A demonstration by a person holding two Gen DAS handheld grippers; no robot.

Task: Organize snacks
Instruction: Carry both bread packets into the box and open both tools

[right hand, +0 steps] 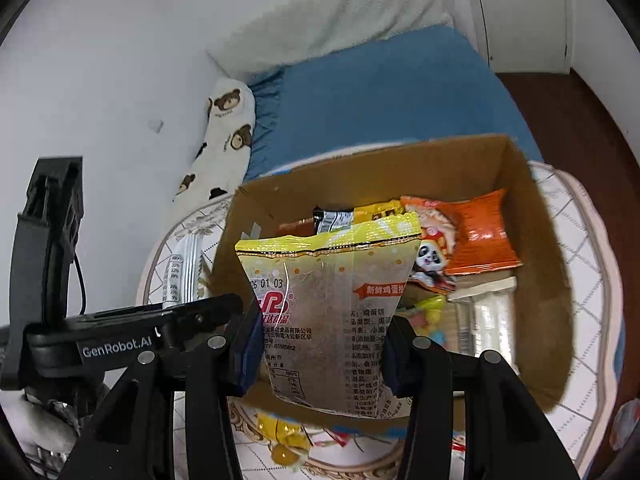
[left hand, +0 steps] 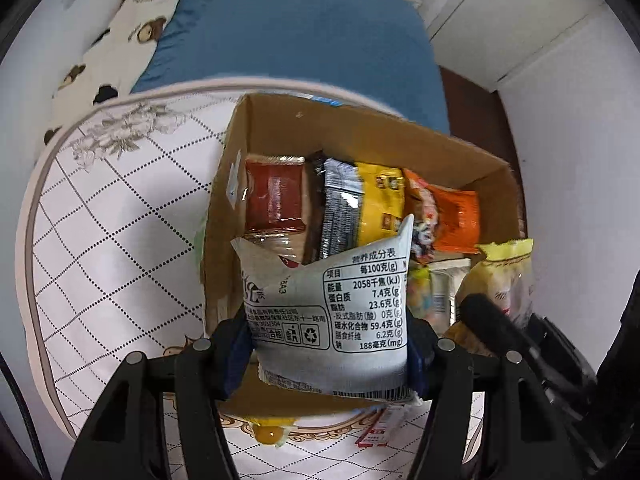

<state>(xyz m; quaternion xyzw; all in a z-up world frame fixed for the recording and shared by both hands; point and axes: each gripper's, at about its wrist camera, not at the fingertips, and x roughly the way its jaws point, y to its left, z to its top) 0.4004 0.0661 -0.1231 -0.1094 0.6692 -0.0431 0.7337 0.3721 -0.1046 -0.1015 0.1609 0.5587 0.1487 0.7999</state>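
Left gripper (left hand: pixel 330 354): black two-finger frame filling the lower centre of the left wrist view, pointing steeply downward, blue pads (left hand: pixel 236 360) pressed on both sides of a grey-white snack packet (left hand: pixel 332 312). Right gripper (right hand: pixel 318 354): same build, lower centre of the right wrist view, tilted downward, jaws clamped on a yellow-topped clear snack bag (right hand: pixel 332 312). The left gripper's body also shows at the lower left of the right wrist view.

White snack pack (left hand: pixel 332 312) with nutrition table stood upright, pinched at its sides above cardboard box (left hand: pixel 360 132), yellow-topped clear egg-biscuit bag (right hand: pixel 332 304) was upright too – box held red, silver, yellow, orange packets, open-topped.
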